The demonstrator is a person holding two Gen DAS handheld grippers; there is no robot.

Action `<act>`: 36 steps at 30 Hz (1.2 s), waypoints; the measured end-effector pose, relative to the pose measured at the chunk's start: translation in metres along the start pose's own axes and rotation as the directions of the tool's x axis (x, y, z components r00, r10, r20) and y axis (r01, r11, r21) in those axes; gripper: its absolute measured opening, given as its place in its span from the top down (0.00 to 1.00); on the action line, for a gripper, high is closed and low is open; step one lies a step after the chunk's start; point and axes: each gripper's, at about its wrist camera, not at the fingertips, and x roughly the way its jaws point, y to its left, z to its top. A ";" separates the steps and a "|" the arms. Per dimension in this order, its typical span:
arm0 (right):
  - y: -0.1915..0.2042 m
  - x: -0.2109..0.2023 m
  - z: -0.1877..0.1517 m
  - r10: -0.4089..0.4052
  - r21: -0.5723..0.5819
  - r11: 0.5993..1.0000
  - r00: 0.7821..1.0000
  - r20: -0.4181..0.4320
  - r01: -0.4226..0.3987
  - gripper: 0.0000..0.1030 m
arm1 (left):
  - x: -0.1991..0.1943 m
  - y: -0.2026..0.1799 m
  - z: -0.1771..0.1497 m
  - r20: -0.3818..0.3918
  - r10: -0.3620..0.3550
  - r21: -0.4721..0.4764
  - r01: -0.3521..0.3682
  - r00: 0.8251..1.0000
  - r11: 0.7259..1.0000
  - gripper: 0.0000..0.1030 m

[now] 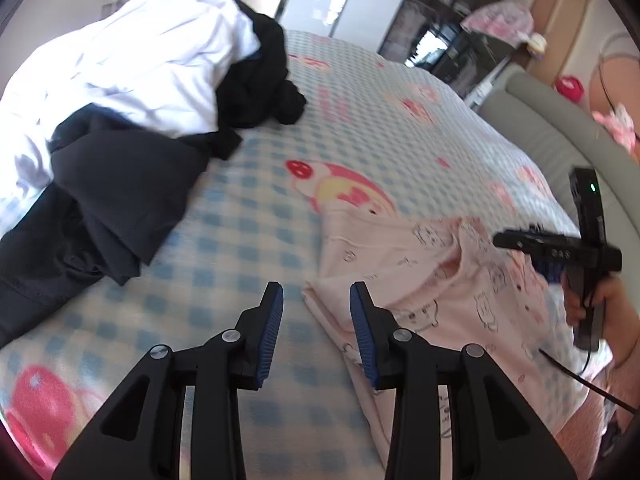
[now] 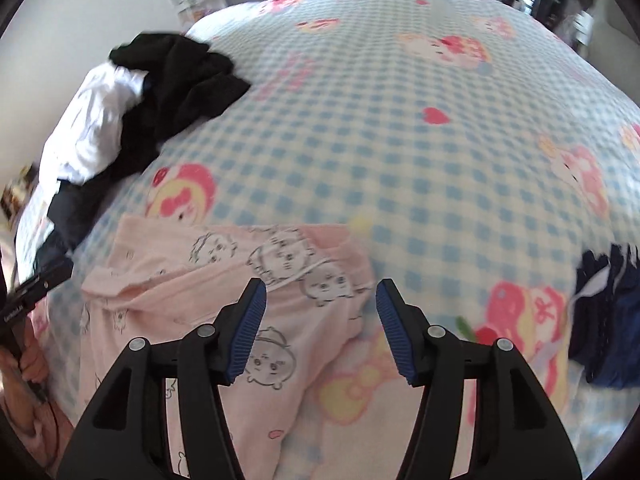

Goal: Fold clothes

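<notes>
**Q:** While both tools hang over the bed, what does each one have hold of?

**A:** Nothing. The left tool (image 1: 316, 300) stands with its jaws parted and bare, at the near left corner of the pink printed garment (image 2: 224, 280). The right tool (image 2: 320, 300) gapes wider, also bare, over the garment's right edge.

**Q:** Where does the garment lie?

**A:** Near the front of the checked bedspread (image 2: 400, 128), partly doubled over, rumpled, with the collar end to the left. Whether it is being spread or mid-fold cannot be told.

**Q:** How should it be handled well?

**A:** I judge: pinch only the top layer at matching edges, keep it taut. Farther off lies a black-and-white clothes heap (image 1: 140, 92); dark blue clothing (image 2: 604, 312) sits at the right.
</notes>
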 end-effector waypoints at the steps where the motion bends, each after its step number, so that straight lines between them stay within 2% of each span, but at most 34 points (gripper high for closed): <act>1: 0.012 0.009 0.001 -0.021 -0.050 0.999 1.000 -0.017 0.020 0.43 | 0.003 -0.009 -0.002 -0.018 0.003 0.047 -0.002 1.000 0.999 0.62; 3: 0.020 0.028 -0.002 -0.053 -0.085 0.995 0.996 -0.066 0.047 0.43 | 0.009 -0.018 -0.007 -0.052 0.042 0.100 -0.036 0.998 0.994 0.61; 5: 0.016 0.052 0.003 -0.026 -0.069 0.997 0.994 -0.108 0.018 0.43 | 0.017 -0.017 -0.011 -0.089 0.076 0.109 -0.066 0.993 0.992 0.61; 7: 0.011 0.063 0.002 -0.007 -0.059 0.998 0.994 -0.108 0.001 0.45 | 0.022 -0.014 -0.003 -0.058 0.107 0.076 -0.103 0.992 0.992 0.61; 8: 0.008 0.061 0.000 -0.015 -0.054 0.999 0.996 -0.093 0.010 0.53 | 0.025 -0.012 0.001 -0.044 0.123 0.059 -0.121 0.991 0.991 0.61; 10: -0.003 0.054 -0.001 -0.044 0.005 0.999 0.998 -0.044 0.045 0.62 | 0.030 -0.009 0.009 -0.015 0.156 0.025 -0.155 0.988 0.988 0.61; 12: -0.017 0.045 -0.003 -0.095 0.082 0.992 0.995 0.002 0.094 0.65 | 0.034 -0.005 0.017 0.014 0.188 -0.013 -0.187 0.982 0.982 0.61; 13: -0.025 0.039 -0.002 -0.150 0.123 0.981 0.989 0.017 0.147 0.65 | 0.031 0.003 0.020 0.043 0.183 -0.071 -0.179 0.982 0.981 0.61; 15: -0.040 0.026 -0.001 -0.144 0.186 0.973 0.989 0.042 0.134 0.62 | 0.022 0.021 0.021 0.075 0.175 -0.175 -0.159 0.982 0.972 0.60; 16: -0.045 0.019 -0.002 -0.082 0.209 0.975 0.995 0.057 0.068 0.62 | 0.017 0.030 0.019 0.079 0.160 -0.208 -0.141 0.984 0.968 0.57; 18: -0.040 0.013 0.002 0.029 0.191 0.981 0.997 0.067 -0.041 0.54 | 0.015 0.040 0.015 0.058 0.097 -0.229 -0.081 0.994 0.970 0.55; 19: -0.034 0.010 0.003 0.056 0.150 0.987 0.997 0.058 -0.065 0.50 | 0.017 0.036 0.014 0.056 0.074 -0.215 -0.060 0.996 0.975 0.55; 22: 0.000 0.022 0.009 0.105 0.012 0.994 0.994 0.020 -0.105 0.47 | 0.025 0.021 0.013 0.058 -0.003 -0.162 0.012 0.998 0.987 0.55; 24: 0.021 0.043 0.010 0.096 -0.066 0.993 0.995 -0.031 -0.098 0.44 | 0.039 0.008 0.012 0.037 -0.043 -0.135 0.048 0.998 0.990 0.49; 25: 0.026 0.049 0.004 0.056 -0.105 0.993 0.997 -0.052 -0.061 0.44 | 0.050 0.002 0.011 0.011 -0.052 -0.130 0.053 0.999 0.990 0.49; 26: 0.030 0.059 0.001 0.027 -0.127 0.991 0.998 -0.061 -0.034 0.45 | 0.059 -0.004 0.010 -0.023 -0.016 -0.104 0.013 1.000 0.995 0.52; 27: 0.029 0.065 -0.001 0.030 -0.117 0.993 0.998 -0.059 -0.036 0.45 | 0.067 -0.009 0.010 -0.053 0.021 -0.076 -0.025 0.998 0.997 0.61; 28: 0.024 0.064 -0.003 0.031 -0.083 0.996 0.999 -0.042 -0.034 0.56 | 0.063 -0.015 0.011 -0.031 0.034 -0.049 -0.035 0.999 0.998 0.79; 29: 0.018 0.063 -0.005 0.031 -0.050 0.998 0.999 -0.025 -0.032 0.72 | 0.058 -0.022 0.012 -0.008 0.047 -0.023 -0.047 0.999 0.999 0.84; 30: 0.011 0.057 -0.007 0.036 -0.016 0.999 0.999 -0.003 -0.036 0.79 | 0.054 -0.028 0.014 0.015 0.058 0.002 -0.058 0.998 0.998 0.88; 31: 0.003 0.050 -0.007 0.046 0.009 0.999 0.999 0.020 -0.046 0.91 | 0.050 -0.030 0.018 0.036 0.057 0.007 -0.057 0.998 0.998 0.93; 32: -0.004 0.043 -0.008 0.054 0.033 0.998 0.998 0.044 -0.056 0.94 | 0.046 -0.031 0.022 0.056 0.055 0.012 -0.056 0.997 0.998 0.93; 34: -0.013 0.032 -0.007 0.015 0.039 0.999 0.997 0.072 -0.017 0.95 | 0.042 -0.033 0.029 0.085 0.051 0.015 -0.053 0.995 0.999 0.93; 36: -0.020 0.027 -0.002 0.055 0.053 0.997 0.996 0.076 -0.059 0.94 | 0.045 -0.029 0.034 0.086 0.034 0.002 -0.034 0.996 0.999 0.93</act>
